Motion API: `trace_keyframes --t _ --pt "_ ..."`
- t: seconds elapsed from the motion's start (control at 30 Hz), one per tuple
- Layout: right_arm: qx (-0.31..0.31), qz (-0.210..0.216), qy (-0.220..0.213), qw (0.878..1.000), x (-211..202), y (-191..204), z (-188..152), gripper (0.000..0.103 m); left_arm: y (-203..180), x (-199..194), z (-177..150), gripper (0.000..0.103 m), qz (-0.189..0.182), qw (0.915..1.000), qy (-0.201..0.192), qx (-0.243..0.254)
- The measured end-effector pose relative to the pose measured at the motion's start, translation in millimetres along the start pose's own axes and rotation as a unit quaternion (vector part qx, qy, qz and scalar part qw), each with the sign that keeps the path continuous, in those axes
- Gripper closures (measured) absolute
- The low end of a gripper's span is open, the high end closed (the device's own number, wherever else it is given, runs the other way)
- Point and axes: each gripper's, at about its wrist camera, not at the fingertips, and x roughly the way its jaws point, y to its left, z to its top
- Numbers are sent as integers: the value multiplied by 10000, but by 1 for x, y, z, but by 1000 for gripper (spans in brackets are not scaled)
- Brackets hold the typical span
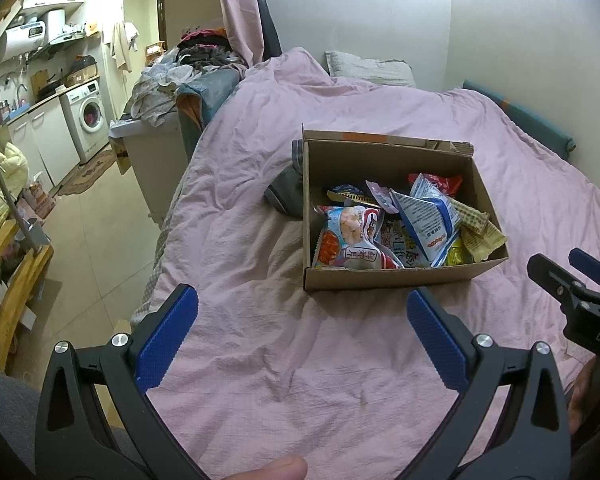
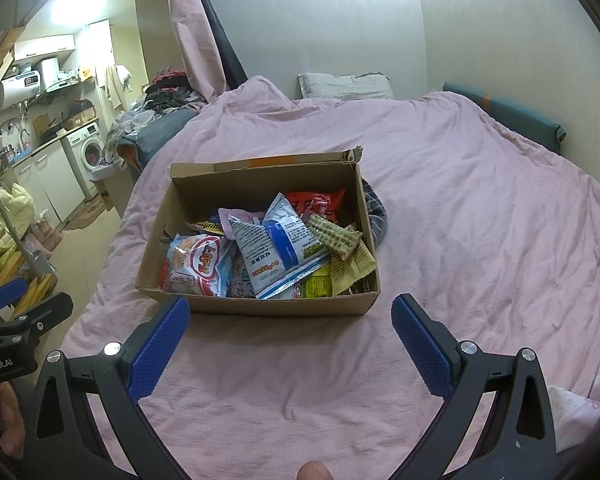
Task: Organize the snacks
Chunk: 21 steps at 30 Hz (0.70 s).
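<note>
Both grippers [image 1: 302,302] [image 2: 290,312] gape, empty, just short of the snack-filled box [image 2: 260,304].

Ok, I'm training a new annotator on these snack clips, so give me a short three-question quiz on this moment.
1. True or false: the left hand-held gripper is clamped on a snack packet.
2. Multiple choice: the cardboard box sits on A) a kitchen counter, B) the pink bedspread, C) the floor.
3. Fill in: in the right wrist view, the white-and-blue snack bag lies ___ the box.

Key: 1 false, both it and the right hand-held gripper are open and hold nothing. 2 B. 3 inside, on top of the other packets.
</note>
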Motion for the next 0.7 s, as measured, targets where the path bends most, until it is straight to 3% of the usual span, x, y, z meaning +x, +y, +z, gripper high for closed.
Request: trace_keyframes --t 0.7 --pt "42 57 -38 10000 -3 1 1 0 5 10 -7 0 -55 9995 230 -186"
